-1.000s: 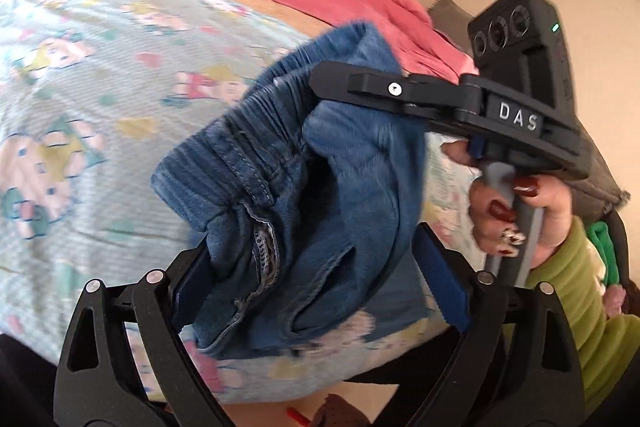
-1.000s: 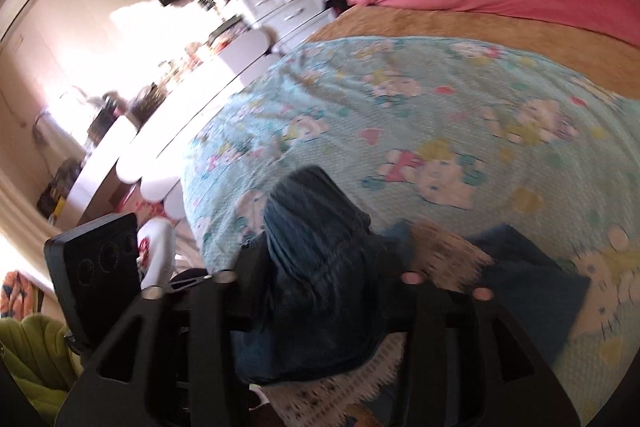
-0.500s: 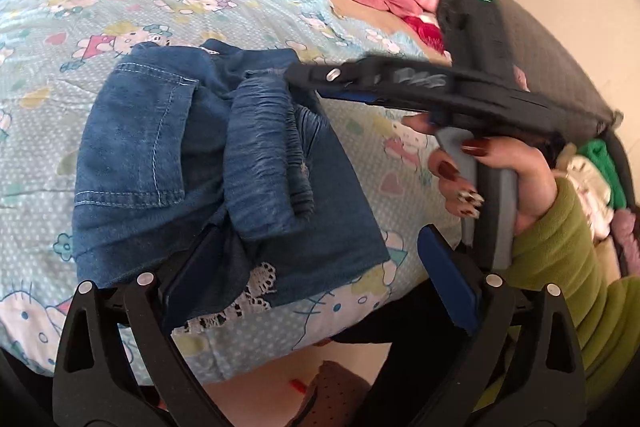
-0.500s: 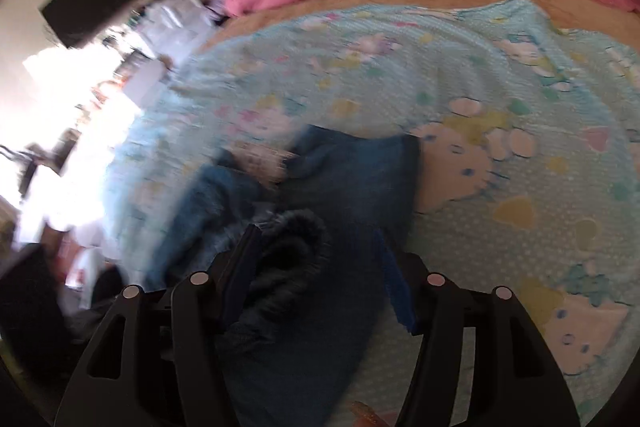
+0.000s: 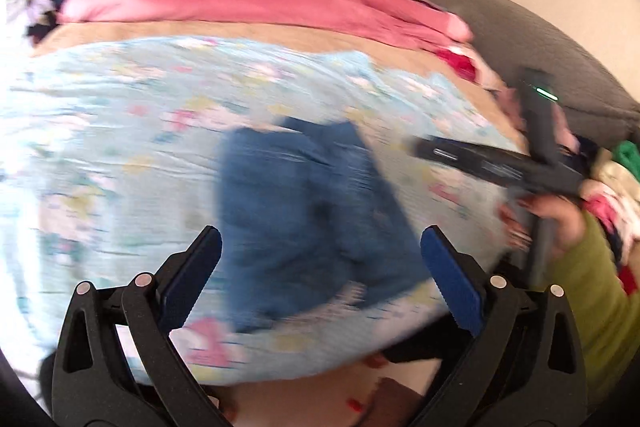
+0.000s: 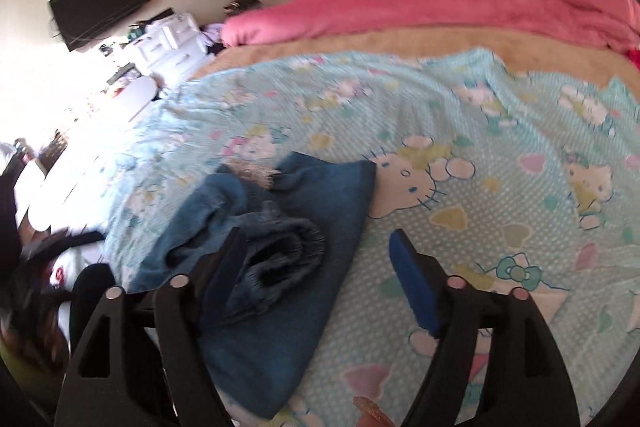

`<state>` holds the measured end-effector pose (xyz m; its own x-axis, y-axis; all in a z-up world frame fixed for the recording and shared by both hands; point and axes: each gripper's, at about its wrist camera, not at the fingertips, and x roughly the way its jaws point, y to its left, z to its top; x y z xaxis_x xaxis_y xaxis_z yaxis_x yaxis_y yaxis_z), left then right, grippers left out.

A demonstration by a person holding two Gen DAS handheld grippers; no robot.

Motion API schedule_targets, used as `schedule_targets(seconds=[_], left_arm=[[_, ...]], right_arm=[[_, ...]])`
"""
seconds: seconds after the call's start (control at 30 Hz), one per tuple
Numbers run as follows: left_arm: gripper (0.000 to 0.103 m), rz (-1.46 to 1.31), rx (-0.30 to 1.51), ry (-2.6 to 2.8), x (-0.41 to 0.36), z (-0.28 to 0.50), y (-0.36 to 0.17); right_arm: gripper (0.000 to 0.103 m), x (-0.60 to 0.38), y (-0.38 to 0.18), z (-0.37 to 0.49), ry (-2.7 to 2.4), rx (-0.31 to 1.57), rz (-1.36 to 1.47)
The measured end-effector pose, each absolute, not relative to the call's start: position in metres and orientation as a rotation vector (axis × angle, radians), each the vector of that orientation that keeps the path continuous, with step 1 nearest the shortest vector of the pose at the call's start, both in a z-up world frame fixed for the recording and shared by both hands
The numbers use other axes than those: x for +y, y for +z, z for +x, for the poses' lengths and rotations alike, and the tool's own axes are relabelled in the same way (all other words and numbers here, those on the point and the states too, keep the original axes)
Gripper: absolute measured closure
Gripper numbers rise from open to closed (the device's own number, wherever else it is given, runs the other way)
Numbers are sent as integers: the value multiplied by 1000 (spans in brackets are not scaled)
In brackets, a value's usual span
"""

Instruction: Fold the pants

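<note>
pants [image 6: 280, 259]: soft, floppy denim | you grab the thick waistband roll | left gripper [image 5: 320, 267], right gripper [image 6: 320, 267]: both apart, empty

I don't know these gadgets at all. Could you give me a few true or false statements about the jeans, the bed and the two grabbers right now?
1. The blue denim pants lie on the light blue cartoon-print bedsheet. True.
2. The left gripper is clamped on the pants. False: it is open, holding nothing.
3. The right gripper is open. True.
4. The pink blanket covers the pants. False: it lies at the bed's far side.
</note>
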<state>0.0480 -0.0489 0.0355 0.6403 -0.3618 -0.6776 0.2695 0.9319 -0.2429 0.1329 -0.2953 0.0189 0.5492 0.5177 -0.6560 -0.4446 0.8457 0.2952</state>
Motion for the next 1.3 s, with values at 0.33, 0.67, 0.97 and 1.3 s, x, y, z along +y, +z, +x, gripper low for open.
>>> schedule_targets(seconds=[0.33, 0.67, 0.97, 1.3], left_arm=[[9, -123, 828, -163, 8, 80, 34], [10, -157, 904, -282, 2, 116, 24], [39, -119, 991, -335, -29, 140, -5], [28, -85, 998, -308, -43, 140, -34]], right_arm=[[16, -245, 44, 45, 828, 684, -133], [48, -156, 25, 13, 1014, 667, -477], [98, -130, -13, 49, 1031, 745, -659], [81, -172, -28, 30, 1058, 811, -594]])
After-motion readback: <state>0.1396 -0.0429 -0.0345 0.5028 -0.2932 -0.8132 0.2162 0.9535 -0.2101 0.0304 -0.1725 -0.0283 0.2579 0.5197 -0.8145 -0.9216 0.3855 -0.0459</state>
